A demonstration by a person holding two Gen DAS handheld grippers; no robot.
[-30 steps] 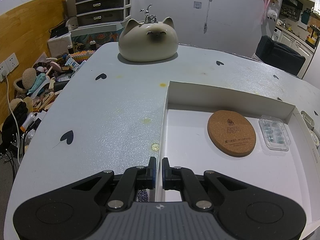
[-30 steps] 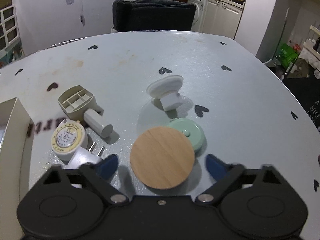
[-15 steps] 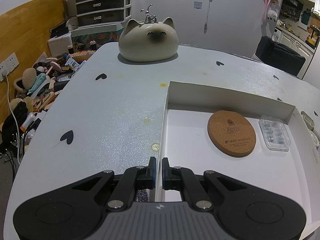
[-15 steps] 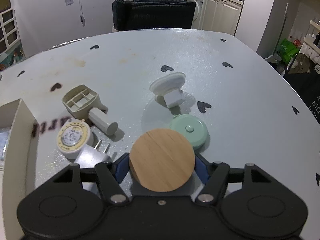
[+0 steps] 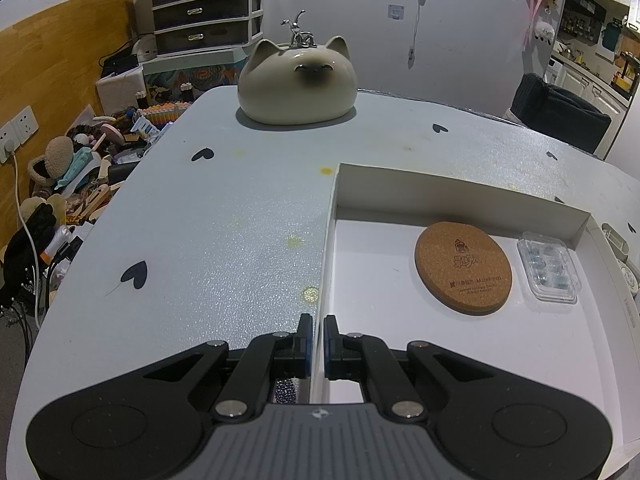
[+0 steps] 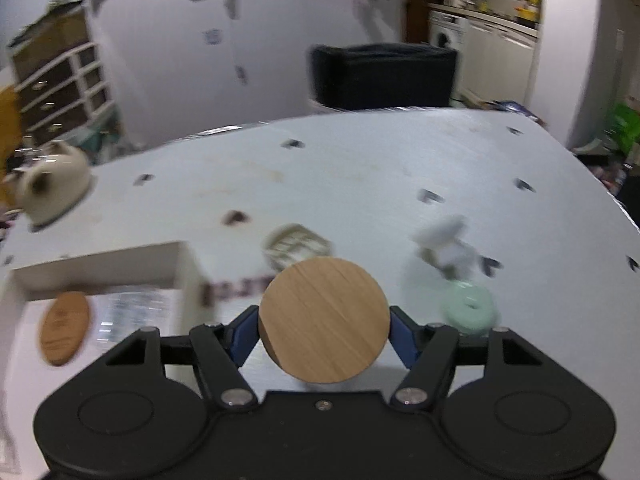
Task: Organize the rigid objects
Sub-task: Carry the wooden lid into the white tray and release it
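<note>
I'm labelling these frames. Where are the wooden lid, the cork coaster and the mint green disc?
wooden lid (image 6: 324, 320), right wrist view, centre of its round top.
cork coaster (image 5: 463, 267), left wrist view, middle of its printed face.
mint green disc (image 6: 468, 310), right wrist view, its top face.

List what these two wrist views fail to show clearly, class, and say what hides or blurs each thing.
- Right wrist view: motion blur smears the beige holder and white plastic piece.
- The wooden lid in the right gripper hides whatever is under it.
- Left wrist view: the left gripper covers the white box wall it pinches.
- Clear case: contents too small.
</note>
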